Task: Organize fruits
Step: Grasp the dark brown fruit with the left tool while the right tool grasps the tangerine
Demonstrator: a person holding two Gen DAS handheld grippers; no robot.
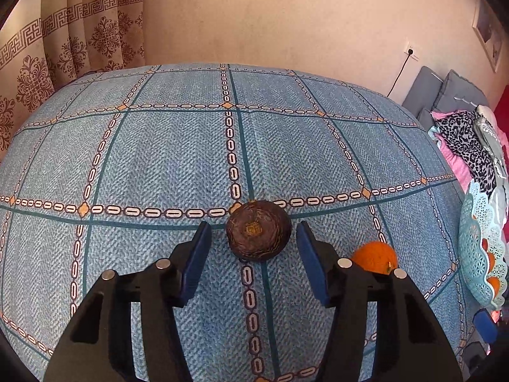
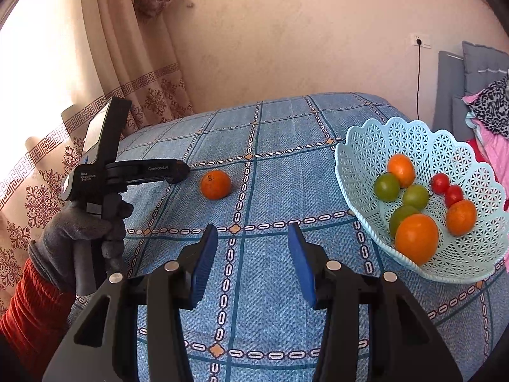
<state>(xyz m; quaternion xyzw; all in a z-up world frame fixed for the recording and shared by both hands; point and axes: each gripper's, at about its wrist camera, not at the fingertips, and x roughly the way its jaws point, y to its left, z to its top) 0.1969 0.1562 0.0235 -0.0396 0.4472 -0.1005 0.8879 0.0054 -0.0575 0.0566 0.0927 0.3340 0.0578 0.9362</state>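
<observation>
A dark brown round fruit [image 1: 258, 230] lies on the blue checked tablecloth [image 1: 159, 159]. My left gripper [image 1: 253, 226] is open, its blue pads on either side of the fruit's near half without touching it. An orange [image 1: 375, 256] sits just right of that gripper and shows as the loose orange [image 2: 215, 184] in the right wrist view. There the left gripper [image 2: 181, 171] hides the brown fruit. My right gripper [image 2: 253, 232] is open and empty above the cloth. To its right, a light blue lattice basket [image 2: 366, 146] holds several oranges, green fruits and small red ones.
A gloved hand [image 2: 82, 235] with a red sleeve holds the left gripper. The basket [image 1: 474, 232] stands near the table's right edge. Curtains [image 1: 63, 47] hang at the back left, and grey cushions and clothes [image 1: 461, 133] lie at the right.
</observation>
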